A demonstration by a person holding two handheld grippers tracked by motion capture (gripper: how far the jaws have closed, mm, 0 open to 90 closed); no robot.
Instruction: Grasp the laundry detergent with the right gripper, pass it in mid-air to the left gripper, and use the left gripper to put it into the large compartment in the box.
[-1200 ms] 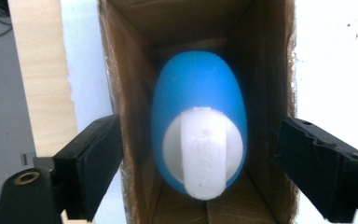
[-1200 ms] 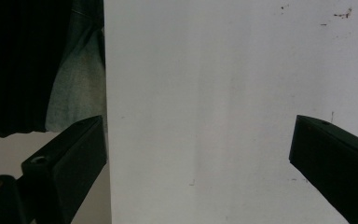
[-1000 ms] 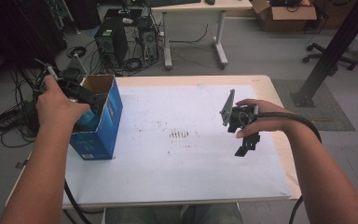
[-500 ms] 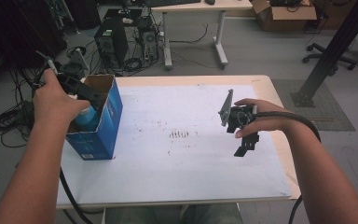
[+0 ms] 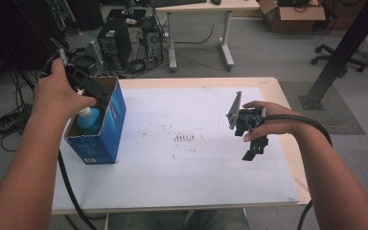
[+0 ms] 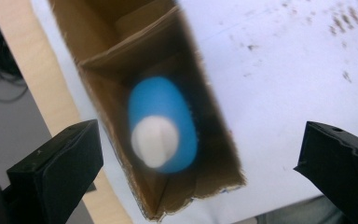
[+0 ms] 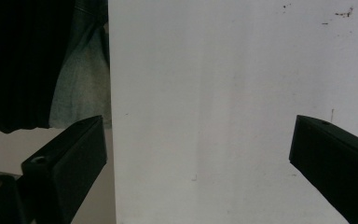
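A blue bottle [image 6: 163, 126] stands inside the blue carton [image 5: 100, 136], directly below the left gripper [image 6: 200, 172], whose empty jaws, just opened wide, have lifted above the carton since a second ago.

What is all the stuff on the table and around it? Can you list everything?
blue box: one, blue outside and brown cardboard inside, open top, on the table's left side.
bottle: one, blue with a white cap, standing inside the blue box.
white sheet: one, white with small dark marks, covering most of the table.
table: one, light wood.
computer towers: at least two, black, on the floor behind the table, among cables.
cardboard box: one, brown, on the floor at the far right.
left gripper: one, black, jaws open, above the blue box.
right gripper: one, black, jaws open, over the white sheet.
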